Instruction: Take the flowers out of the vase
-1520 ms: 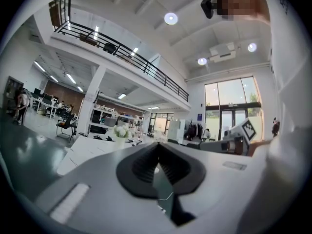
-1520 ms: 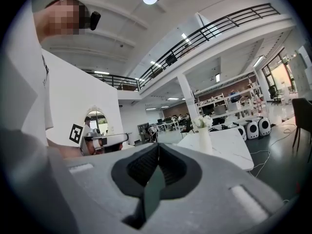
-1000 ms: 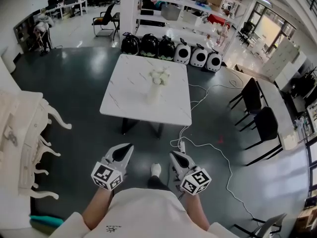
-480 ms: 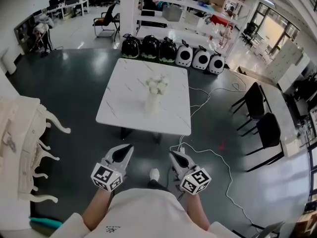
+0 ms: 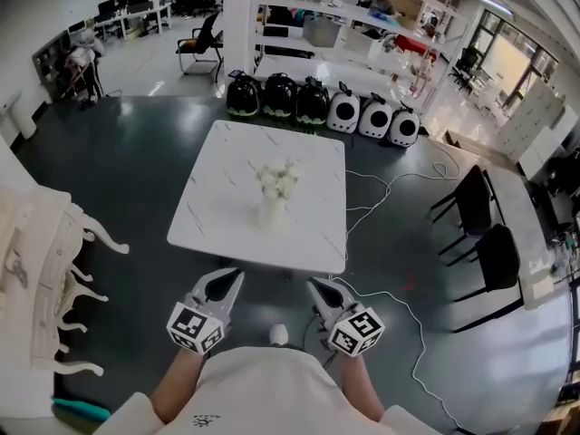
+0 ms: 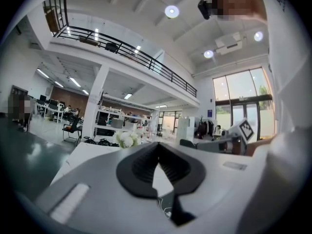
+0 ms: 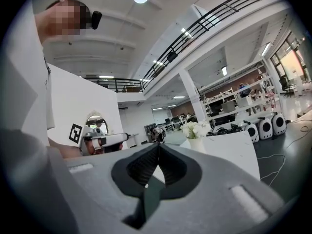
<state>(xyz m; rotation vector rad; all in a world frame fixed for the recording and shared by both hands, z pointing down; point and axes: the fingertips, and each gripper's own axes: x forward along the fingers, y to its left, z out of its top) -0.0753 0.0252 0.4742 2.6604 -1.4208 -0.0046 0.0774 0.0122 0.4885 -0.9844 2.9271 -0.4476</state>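
While both grippers sit low in the frame, close to the person's body, the job has not really begun — this looks like the walk-up step. The left gripper (image 5: 234, 275) is squeezed closed with nothing in it, and the right gripper (image 5: 314, 285) is closed and empty too. The flowers (image 5: 277, 178) are white and puffy, bunched in a pale, slim vase (image 5: 270, 214) standing upright near the middle of the white desk (image 5: 213, 202), at the frame's center, well apart from both grippers. Next, I think, one gripper must get close, open, and pinch the stems — the vase could tip.
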